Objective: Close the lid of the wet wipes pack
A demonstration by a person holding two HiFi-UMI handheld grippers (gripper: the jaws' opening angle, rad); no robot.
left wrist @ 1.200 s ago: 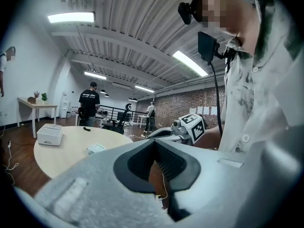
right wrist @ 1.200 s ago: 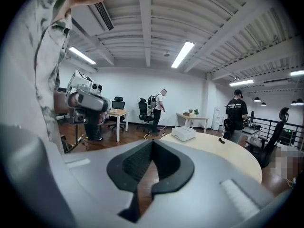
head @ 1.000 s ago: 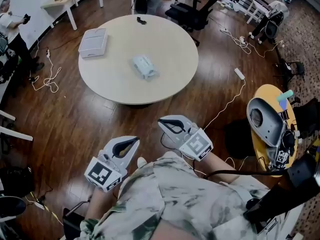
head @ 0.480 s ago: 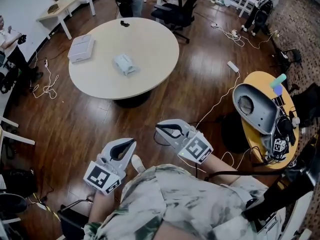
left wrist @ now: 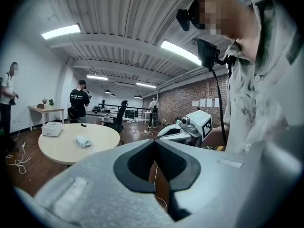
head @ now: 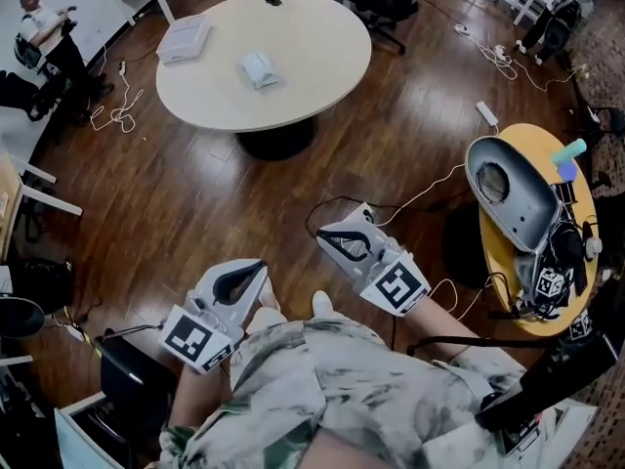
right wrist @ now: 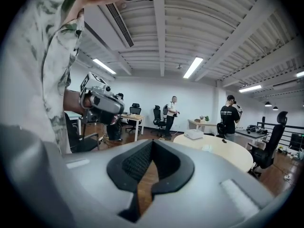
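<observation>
The wet wipes pack (head: pixel 259 68), a small pale packet, lies near the middle of the round beige table (head: pixel 322 57), far from both grippers. It also shows in the left gripper view as the pack (left wrist: pixel 83 140) on the table (left wrist: pixel 66 151). Its lid is too small to make out. My left gripper (head: pixel 254 270) and right gripper (head: pixel 324 236) are held close to my body over the wooden floor. Both are shut with nothing between the jaws. The closed left jaws (left wrist: pixel 154 142) and right jaws (right wrist: pixel 152 144) point toward the table.
A white box (head: pixel 186 39) and a small black item (head: pixel 271 0) also sit on the table. A yellow side table (head: pixel 498 252) with a grey device (head: pixel 513 191) stands at my right. Cables (head: pixel 430 189) trail over the floor. Office chairs and people are beyond the table.
The table with the pack has shifted up and away in the head view. Both grippers stay shut and low near my body.
</observation>
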